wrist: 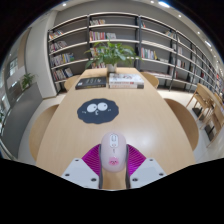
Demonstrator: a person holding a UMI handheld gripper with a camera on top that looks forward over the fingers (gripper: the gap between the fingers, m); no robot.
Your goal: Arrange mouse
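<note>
A white computer mouse [112, 148] with a pink mark on its back sits between my two fingers, its front pointing away from me. Both magenta pads [94, 158] press on its sides, so my gripper [112, 162] is shut on the mouse. It is held above the near part of a light wooden table [70, 125]. A black rounded mouse mat with cartoon eyes [96, 107] lies on the table beyond the mouse, a little left of the fingers.
A box and a potted plant [112, 55] stand at the table's far end. Wooden chairs [205, 105] flank the table at right and left. Bookshelves [140, 40] line the back wall.
</note>
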